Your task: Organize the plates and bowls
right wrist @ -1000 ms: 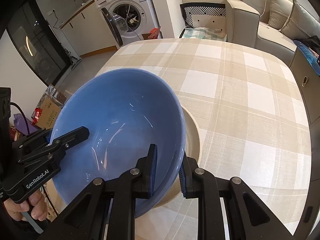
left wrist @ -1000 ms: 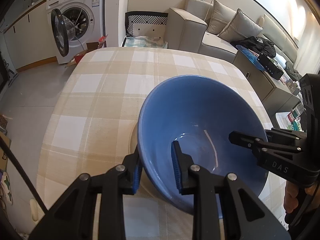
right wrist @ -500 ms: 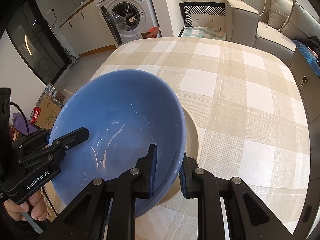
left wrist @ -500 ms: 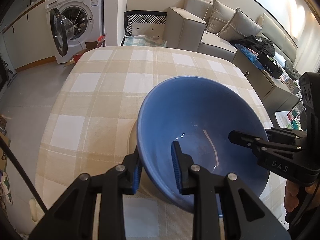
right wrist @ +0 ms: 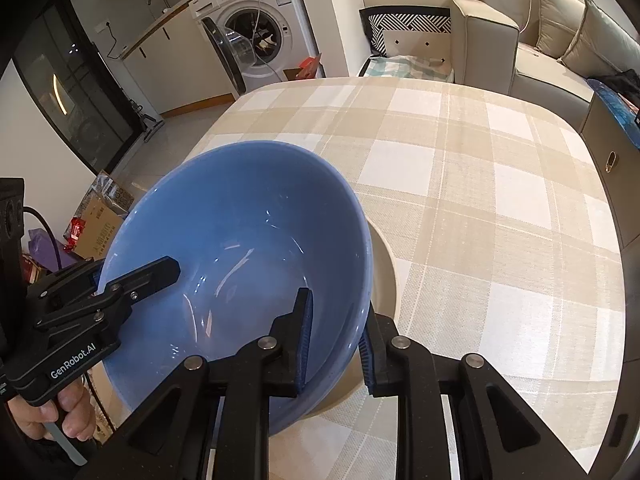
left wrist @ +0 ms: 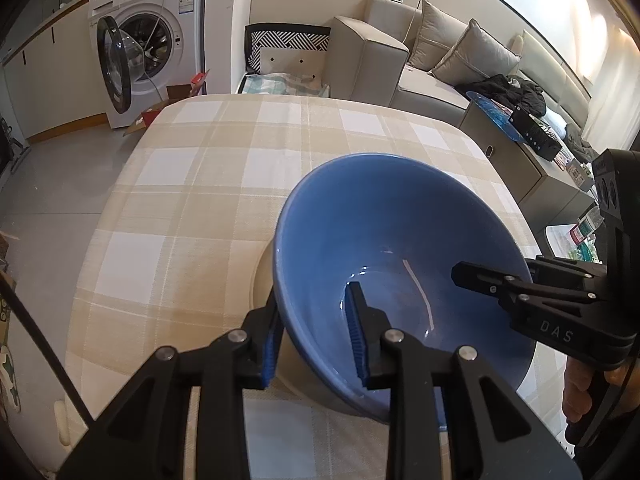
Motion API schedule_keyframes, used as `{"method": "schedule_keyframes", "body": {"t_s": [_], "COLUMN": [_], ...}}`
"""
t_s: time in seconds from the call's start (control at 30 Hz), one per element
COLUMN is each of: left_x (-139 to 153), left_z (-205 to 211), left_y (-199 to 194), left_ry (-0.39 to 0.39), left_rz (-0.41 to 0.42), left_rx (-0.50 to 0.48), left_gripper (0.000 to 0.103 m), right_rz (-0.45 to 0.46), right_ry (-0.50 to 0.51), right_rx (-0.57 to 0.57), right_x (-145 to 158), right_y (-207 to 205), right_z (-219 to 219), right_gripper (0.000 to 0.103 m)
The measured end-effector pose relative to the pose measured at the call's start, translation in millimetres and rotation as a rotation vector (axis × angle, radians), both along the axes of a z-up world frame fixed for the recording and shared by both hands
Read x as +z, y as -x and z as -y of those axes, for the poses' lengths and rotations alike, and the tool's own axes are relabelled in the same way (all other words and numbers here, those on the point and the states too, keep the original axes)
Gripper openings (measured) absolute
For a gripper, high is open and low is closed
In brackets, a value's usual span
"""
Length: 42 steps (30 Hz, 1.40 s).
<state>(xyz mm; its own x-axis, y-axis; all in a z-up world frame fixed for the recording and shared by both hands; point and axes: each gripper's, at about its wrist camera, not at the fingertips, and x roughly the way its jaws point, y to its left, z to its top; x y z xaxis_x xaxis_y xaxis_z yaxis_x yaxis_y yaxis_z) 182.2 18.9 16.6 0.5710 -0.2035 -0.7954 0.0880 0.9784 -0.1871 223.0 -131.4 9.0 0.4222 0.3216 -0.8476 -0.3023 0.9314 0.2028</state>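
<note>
**Both claws clamped on the blue bowl over the cream plate**

Now, from your left wrist camera: your left gripper (left wrist: 314, 330) is clenched on the near-left wall of the blue bowl (left wrist: 384, 232), one blue-padded finger outside the wall and the other inside. The bowl sits low in the picture, tilted, over the checked tablecloth (left wrist: 192, 184). A cream plate (left wrist: 262, 280) peeks out just beneath its left side; whether bowl and plate touch, you cannot tell from here. Your right gripper (left wrist: 476, 276) reaches in from the right, its upper finger lying inside the bowl across the rim, with your right hand (left wrist: 580, 392) on its handle. Beyond the table stand a washing machine (left wrist: 148, 40) with its door open and a grey sofa (left wrist: 432, 64).

Next, from your right wrist camera: your right gripper (right wrist: 334, 340) is likewise clamped on the bowl (right wrist: 248, 216), gripping the near-right wall with one finger inside and one outside. The plate (right wrist: 386, 276) shows as a cream arc just right of the bowl, partly hidden under it. Your left gripper (right wrist: 136, 274) comes in from the left, grasping the opposite rim, and your left hand (right wrist: 52, 412) holds its handle at the lower left. The tablecloth (right wrist: 480, 200) spreads away to the right.
</note>
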Motion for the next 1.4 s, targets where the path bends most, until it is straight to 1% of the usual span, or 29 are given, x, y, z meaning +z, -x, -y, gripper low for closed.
{"method": "schedule_keyframes", "body": {"t_s": [0.3, 0.37, 0.4, 0.47, 0.53, 0.6, 0.63, 0.7, 0.77, 0.8, 0.83, 1.0, 1.03, 1.07, 1.1, 1.13, 1.17, 1.4], "left_x": [-0.3, -0.6, -0.7, 0.0, 1.8, 2.6, 2.8, 4.2, 6.7, 8.6, 10.0, 16.2, 16.9, 17.9, 19.3, 21.0, 22.4, 25.7], "left_z": [3.1, 2.9, 3.0, 2.4, -0.7, -4.8, -7.0, -10.3, -11.3, -11.4, -11.4, -12.6, -12.4, -12.1, -12.2, -12.2, -12.5, -20.7], "left_y": [1.0, 1.7, 2.6, 5.8, 9.3, 12.8, 14.3, 17.9, 22.4, 24.8, 26.7, 32.1, 32.9, 34.6, 36.5, 38.7, 40.4, 44.4], "left_ry": [-0.004, -0.002, -0.002, -0.013, 0.000, 0.008, 0.008, 0.024, 0.015, 0.008, 0.005, 0.014, 0.007, -0.002, -0.013, -0.024, -0.027, -0.012], "left_rz": [0.008, 0.017, 0.023, 0.040, 0.057, 0.067, 0.071, 0.089, 0.107, 0.120, 0.128, 0.145, 0.148, 0.157, 0.171, 0.187, 0.196, 0.209], "left_rx": [-0.009, -0.012, -0.013, -0.013, -0.015, -0.009, -0.003, -0.002, 0.010, 0.015, 0.016, 0.007, 0.008, 0.011, 0.019, 0.022, 0.022, 0.042], "left_gripper": [0.032, 0.038, 0.039, 0.048, 0.054, 0.055, 0.057, 0.059, 0.072, 0.075, 0.080, 0.081, 0.088, 0.099, 0.101, 0.102, 0.103, 0.103], "right_rz": [0.008, 0.013, 0.017, 0.025, 0.032, 0.041, 0.047, 0.061, 0.070, 0.078, 0.086, 0.117, 0.123, 0.128, 0.134, 0.143, 0.154, 0.213], "right_ry": [0.003, -0.005, -0.005, -0.013, -0.023, -0.037, -0.044, -0.057, -0.064, -0.067, -0.069, -0.090, -0.093, -0.097, -0.100, -0.103, -0.104, -0.127], "right_rx": [0.001, 0.000, -0.003, -0.013, -0.020, -0.030, -0.035, -0.034, -0.022, -0.018, -0.016, -0.002, 0.002, 0.009, 0.014, 0.018, 0.022, 0.030], "right_x": [0.2, 0.2, 0.2, -0.1, -0.1, 0.4, 1.0, 2.9, 4.4, 5.6, 6.7, 12.8, 14.3, 15.8, 17.2, 18.9, 20.9, 29.5], "right_y": [1.4, 1.8, 2.3, 3.2, 5.3, 7.4, 8.6, 12.0, 15.2, 16.9, 18.5, 24.0, 25.1, 26.2, 27.4, 28.7, 30.8, 40.0], "right_z": [-0.6, 0.2, 0.8, 3.8, 8.4, 14.0, 16.8, 20.8, 21.8, 22.2, 22.0, 19.5, 18.4, 17.2, 16.1, 15.5, 15.3, 15.1], "right_gripper": [0.023, 0.026, 0.029, 0.045, 0.051, 0.058, 0.064, 0.066, 0.072, 0.074, 0.078, 0.087, 0.089, 0.093, 0.095, 0.099, 0.102, 0.103]}}
